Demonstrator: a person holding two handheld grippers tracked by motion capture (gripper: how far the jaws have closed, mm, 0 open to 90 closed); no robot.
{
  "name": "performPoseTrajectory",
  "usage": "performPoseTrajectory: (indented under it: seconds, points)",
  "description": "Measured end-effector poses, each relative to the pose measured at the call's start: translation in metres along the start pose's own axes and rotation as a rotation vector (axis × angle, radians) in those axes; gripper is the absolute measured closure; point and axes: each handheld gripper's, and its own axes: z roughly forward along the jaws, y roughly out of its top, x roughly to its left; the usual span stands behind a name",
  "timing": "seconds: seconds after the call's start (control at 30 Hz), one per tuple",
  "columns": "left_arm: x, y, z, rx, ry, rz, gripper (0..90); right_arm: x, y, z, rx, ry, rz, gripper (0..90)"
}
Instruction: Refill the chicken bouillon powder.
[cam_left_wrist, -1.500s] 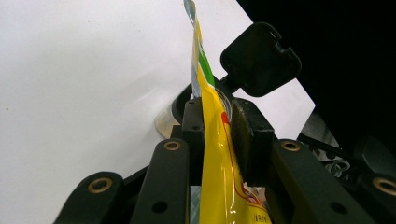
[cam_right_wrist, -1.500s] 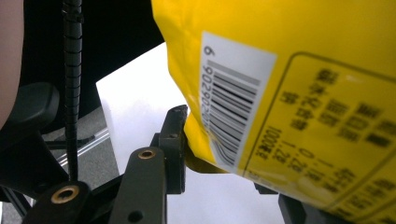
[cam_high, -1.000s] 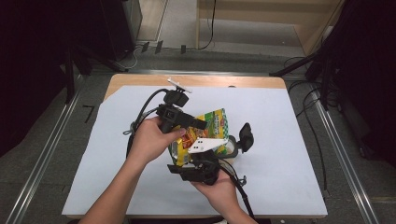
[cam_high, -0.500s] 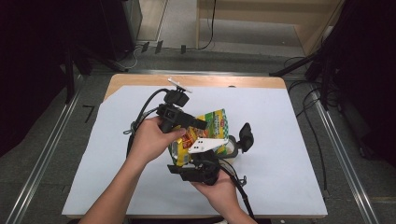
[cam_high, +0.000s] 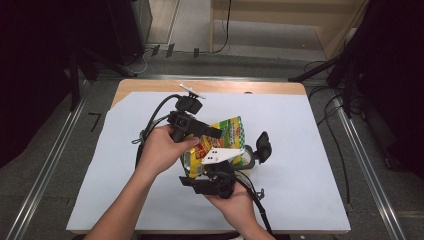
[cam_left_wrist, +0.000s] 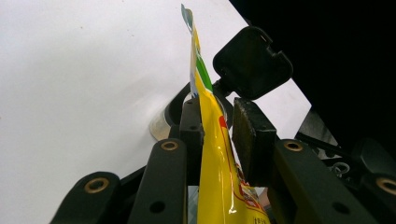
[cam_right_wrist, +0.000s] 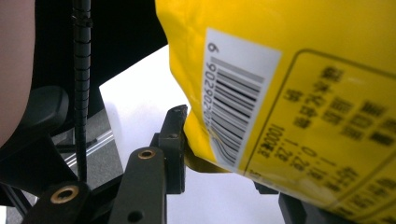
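Observation:
A yellow snack bag (cam_high: 230, 130) with red and green print is held up over the white table sheet (cam_high: 310, 150) between both hands. My left gripper (cam_high: 212, 134) comes in from the left. In the left gripper view the bag (cam_left_wrist: 210, 154) stands edge-on between its jaws (cam_left_wrist: 217, 126), and both pads press on it. My right gripper (cam_high: 224, 164) reaches up from below under its pale three-cornered plate. In the right gripper view the bag's barcode side (cam_right_wrist: 289, 46) fills the space between the jaws (cam_right_wrist: 229, 154). The left finger (cam_right_wrist: 173, 140) touches the bag's edge and the other is mostly hidden behind it.
A clear round container (cam_high: 248, 156) lies on the sheet just under and right of the bag, with a black square knob (cam_high: 262, 146) above it. Cables trail from both grippers. The wooden table edge (cam_high: 260, 87) runs along the far side, and floor rails flank the table.

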Motion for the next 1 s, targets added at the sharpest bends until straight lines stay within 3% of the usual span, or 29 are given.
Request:
performPoseTrajectory:
  seconds: [1.0]
  points:
    - [0.0015, 0.0003, 0.0026, 0.002, -0.008, -0.002, 73.6, 0.0023, -0.0004, -0.0011, 0.008, -0.012, -0.008, 63.6]
